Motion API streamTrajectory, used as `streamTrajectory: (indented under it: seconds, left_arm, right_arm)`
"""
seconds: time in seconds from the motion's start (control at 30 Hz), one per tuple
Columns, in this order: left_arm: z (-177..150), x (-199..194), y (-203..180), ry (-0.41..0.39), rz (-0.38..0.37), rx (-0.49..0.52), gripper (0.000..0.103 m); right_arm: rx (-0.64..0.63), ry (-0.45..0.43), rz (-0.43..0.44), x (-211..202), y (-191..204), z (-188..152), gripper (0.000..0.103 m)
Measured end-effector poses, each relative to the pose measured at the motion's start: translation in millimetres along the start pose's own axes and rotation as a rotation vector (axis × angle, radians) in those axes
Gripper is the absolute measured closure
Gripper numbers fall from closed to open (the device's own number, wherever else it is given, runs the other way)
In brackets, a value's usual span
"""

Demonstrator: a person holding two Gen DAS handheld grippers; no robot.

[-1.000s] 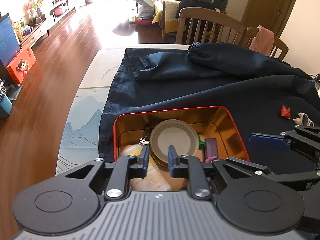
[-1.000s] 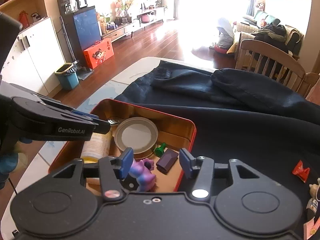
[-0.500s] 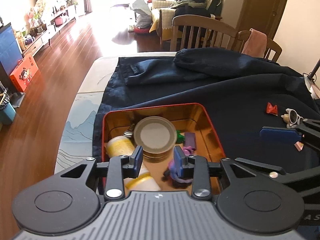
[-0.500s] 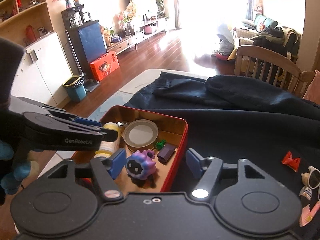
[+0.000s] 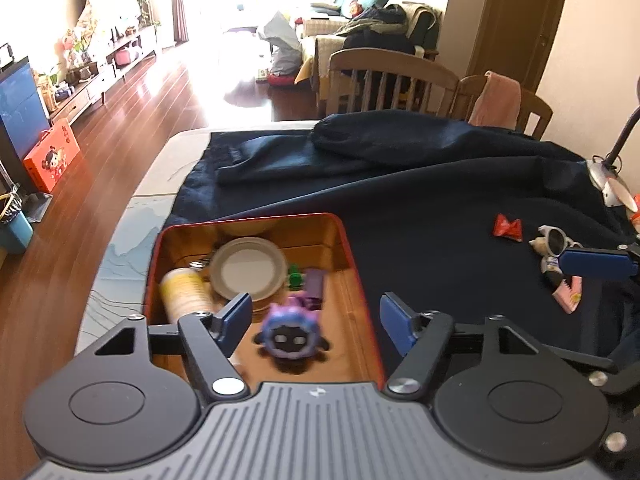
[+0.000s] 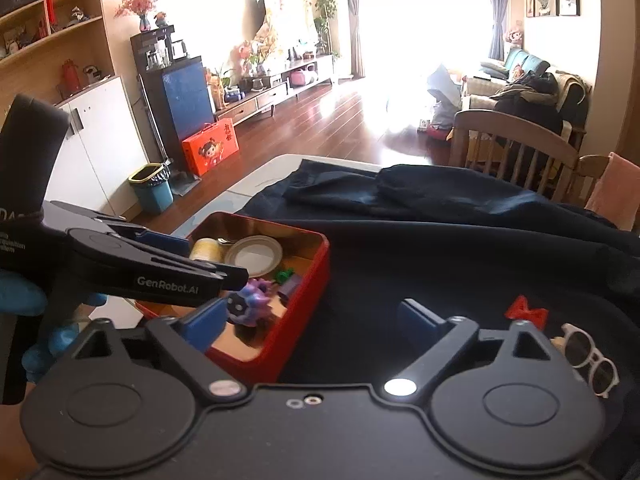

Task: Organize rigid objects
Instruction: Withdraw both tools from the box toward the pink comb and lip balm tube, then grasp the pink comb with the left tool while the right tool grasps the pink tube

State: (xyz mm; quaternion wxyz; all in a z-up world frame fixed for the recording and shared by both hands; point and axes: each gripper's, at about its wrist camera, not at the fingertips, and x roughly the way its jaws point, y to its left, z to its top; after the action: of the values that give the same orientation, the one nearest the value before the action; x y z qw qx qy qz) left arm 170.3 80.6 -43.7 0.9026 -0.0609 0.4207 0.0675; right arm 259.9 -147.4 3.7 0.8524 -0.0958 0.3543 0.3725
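A red tin (image 5: 354, 260) (image 6: 308, 280) with a gold inside sits on the dark cloth. In it are a purple round toy (image 5: 290, 330) (image 6: 250, 304), a round lid (image 5: 248, 268), a yellow-capped bottle (image 5: 184, 292), a green piece (image 5: 295, 275) and a purple block (image 5: 314, 286). My left gripper (image 5: 316, 318) is open and empty above the tin's near end, the toy below the gap. My right gripper (image 6: 308, 326) is open and empty, over the tin's right wall.
On the cloth right of the tin lie a red bow (image 5: 508, 227) (image 6: 526, 312), white sunglasses (image 6: 592, 360) on a small figure (image 5: 554, 242) and a pink card (image 5: 570, 294). Wooden chairs (image 5: 392, 80) stand beyond the table. The table edge (image 5: 120, 232) drops at left.
Both grippers have opened wide and pulled back and up from the tin. The purple toy, earlier at my right gripper's fingers, now lies in the tin.
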Motion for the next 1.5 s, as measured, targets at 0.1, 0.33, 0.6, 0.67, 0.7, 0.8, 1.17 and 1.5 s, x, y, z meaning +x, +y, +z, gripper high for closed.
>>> streamTrajectory:
  seconds: [0.1, 0.33, 0.6, 0.67, 0.7, 0.8, 1.17, 1.5]
  left_arm:
    - [-4, -1, -18, -0.015, -0.009, 0.011, 0.026]
    - [-8, 1, -61, -0.033, -0.042, 0.011, 0.020]
    - [-11, 14, -121, -0.048, -0.096, 0.035, 0.019]
    - [-12, 20, -134, -0.042, -0.110, 0.041, 0.019]
    - [-13, 24, -143, -0.038, -0.116, 0.048, 0.019]
    - [-15, 34, -166, -0.035, -0.137, 0.072, 0.019]
    - [-26, 83, -235, 0.036, -0.183, 0.193, 0.019]
    - [-35, 114, -269, 0.065, -0.263, 0.276, 0.019]
  right_arm:
    - [0.014, 0.003, -0.001, -10, -18, -8, 0.002]
    - [0.049, 0.001, -0.027, -31, -61, -32, 0.001]
    - [0.142, 0.003, -0.119, -51, -132, -58, 0.000]
    - [0.166, 0.005, -0.150, -53, -148, -62, 0.001]
    - [0.179, 0.007, -0.165, -53, -156, -64, 0.001]
    - [0.214, 0.018, -0.202, -52, -178, -72, 0.001]
    - [0.322, 0.109, -0.280, -27, -235, -92, 0.005]
    - [0.448, 0.169, -0.269, 5, -250, -95, 0.025]
